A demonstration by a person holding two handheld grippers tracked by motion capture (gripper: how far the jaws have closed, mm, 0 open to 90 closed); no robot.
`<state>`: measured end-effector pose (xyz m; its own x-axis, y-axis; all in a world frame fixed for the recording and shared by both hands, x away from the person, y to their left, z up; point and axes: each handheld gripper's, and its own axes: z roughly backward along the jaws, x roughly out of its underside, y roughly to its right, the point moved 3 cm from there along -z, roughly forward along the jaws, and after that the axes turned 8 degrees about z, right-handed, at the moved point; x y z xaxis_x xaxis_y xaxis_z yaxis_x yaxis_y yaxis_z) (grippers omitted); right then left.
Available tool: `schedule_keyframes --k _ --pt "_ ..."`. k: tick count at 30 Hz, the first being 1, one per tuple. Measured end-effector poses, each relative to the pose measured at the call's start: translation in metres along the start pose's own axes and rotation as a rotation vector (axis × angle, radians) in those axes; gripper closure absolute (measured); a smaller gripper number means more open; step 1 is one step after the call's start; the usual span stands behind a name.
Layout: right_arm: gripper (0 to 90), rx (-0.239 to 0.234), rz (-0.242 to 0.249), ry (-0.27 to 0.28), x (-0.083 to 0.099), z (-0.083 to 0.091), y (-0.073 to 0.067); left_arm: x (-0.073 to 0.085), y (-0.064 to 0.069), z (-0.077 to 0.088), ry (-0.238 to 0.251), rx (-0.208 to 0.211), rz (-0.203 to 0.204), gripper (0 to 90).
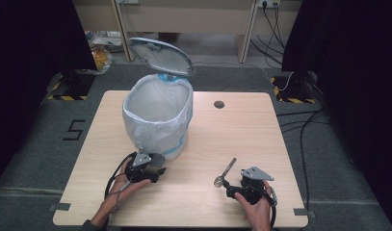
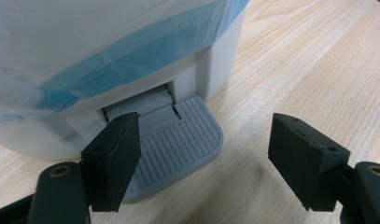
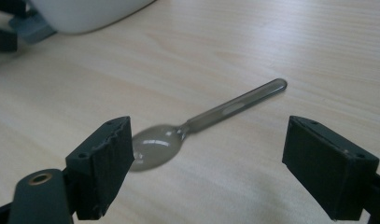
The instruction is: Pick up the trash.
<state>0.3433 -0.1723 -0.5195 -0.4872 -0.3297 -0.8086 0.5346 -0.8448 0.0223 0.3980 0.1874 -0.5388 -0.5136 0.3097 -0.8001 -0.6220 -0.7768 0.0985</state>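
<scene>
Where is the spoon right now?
In the high view the spoon lies flat on the table, right of the white bin. Its bowl sits just ahead of the right tongs, which stand open around it.

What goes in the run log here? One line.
bin: lid up | left tongs: open, one jaw on pedal | right tongs: open around spoon | spoon: flat on table
</scene>
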Motion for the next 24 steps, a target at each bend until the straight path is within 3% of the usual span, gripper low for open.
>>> schedule_keyframes --k 2,8,9,10,13,15,17,19,20,24 --pt "16.4 0.031 -0.022 -0.008 -0.003 -0.007 0.000 0.000 0.000 0.000 -0.001 -0.003 -0.004 24.9" --pt "20.1 0.060 -0.036 -0.045 -0.008 -0.024 -0.004 0.000 0.001 0.000 -0.001 -0.004 -0.006 24.9" --pt "22.5 0.064 -0.037 -0.066 -0.008 -0.029 -0.005 0.000 0.000 0.000 -0.001 -0.003 -0.006 24.9" --pt "29.2 0.098 -0.004 -0.093 -0.009 -0.036 -0.005 0.000 0.000 0.000 -0.001 -0.002 -0.006 24.9" --pt "31.3 0.112 -0.011 -0.106 -0.010 -0.040 -0.005 0.000 0.000 0.000 -0.001 -0.001 -0.005 24.9" --pt "38.7 0.129 0.011 -0.121 -0.012 -0.044 -0.005 0.000 0.000 0.000 0.001 -0.003 -0.008 24.9" --pt "50.6 0.109 0.025 -0.117 -0.013 -0.044 -0.005 0.000 0.001 -0.001 0.006 -0.002 -0.002 24.9" --pt "54.4 0.104 0.043 -0.118 -0.013 -0.042 -0.004 0.000 0.001 -0.001 0.006 -0.003 -0.002 24.9" --pt "61.5 0.093 0.063 -0.119 -0.012 -0.040 -0.003 0.000 0.001 -0.001 0.003 -0.007 -0.008 24.9" --pt "71.2 0.072 0.055 -0.109 -0.009 -0.037 0.007 0.000 0.001 0.000 -0.005 -0.010 -0.017 24.9"
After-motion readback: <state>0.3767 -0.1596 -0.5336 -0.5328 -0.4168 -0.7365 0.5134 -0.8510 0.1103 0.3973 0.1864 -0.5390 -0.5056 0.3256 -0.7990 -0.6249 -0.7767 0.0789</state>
